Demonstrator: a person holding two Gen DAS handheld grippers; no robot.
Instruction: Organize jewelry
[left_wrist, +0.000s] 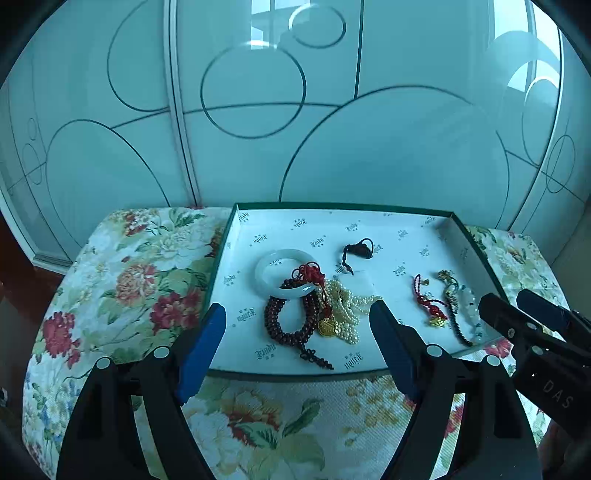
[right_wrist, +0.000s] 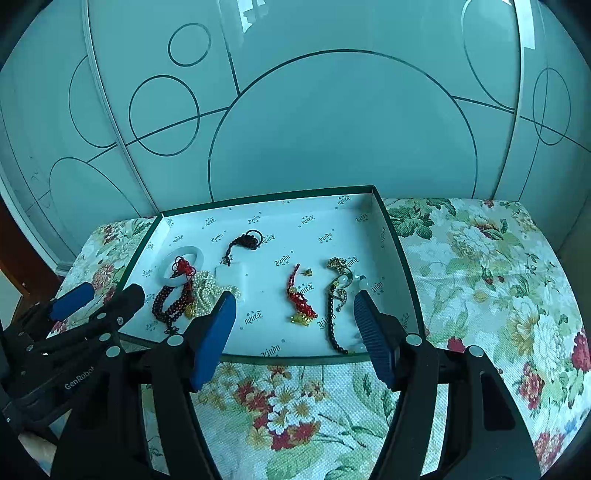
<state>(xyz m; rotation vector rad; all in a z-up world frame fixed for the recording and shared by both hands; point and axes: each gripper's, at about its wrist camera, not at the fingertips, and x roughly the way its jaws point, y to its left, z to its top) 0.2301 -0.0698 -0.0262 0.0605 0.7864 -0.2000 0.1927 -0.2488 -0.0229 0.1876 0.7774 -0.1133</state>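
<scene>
My left gripper (left_wrist: 297, 326) hangs with its blue fingers (left_wrist: 201, 347) spread wide and gripping nothing, poised over the near edge of the green-rimmed box lid (left_wrist: 476, 243); my right gripper (right_wrist: 295, 325) is the same, pads (right_wrist: 373, 338) far apart and bare, just short of that near rim. The lid sits on a flowered cloth (left_wrist: 122, 280) before frosted cabinet doors (left_wrist: 258, 110) marked with circles.

From the left wrist, the jewelry lies inside the lid on white printed paper; at ten o'clock of the lid's middle rests a white jade bangle (left_wrist: 266, 264), with a red knotted cord (left_wrist: 310, 273) lying across its near arc; at seven o'clock a dark red bead bracelet (left_wrist: 275, 323) touches the bangle, and just beside it, toward six, a heap of pearl strands (left_wrist: 345, 306) with a gold charm (left_wrist: 327, 326) against them. At twelve o'clock a dark cord pendant (left_wrist: 360, 249) lies apart. At four o'clock lie a red cord charm (left_wrist: 430, 306) and, near it, a black bead string (left_wrist: 456, 321) with pale stones, close to my right gripper's black tips.
</scene>
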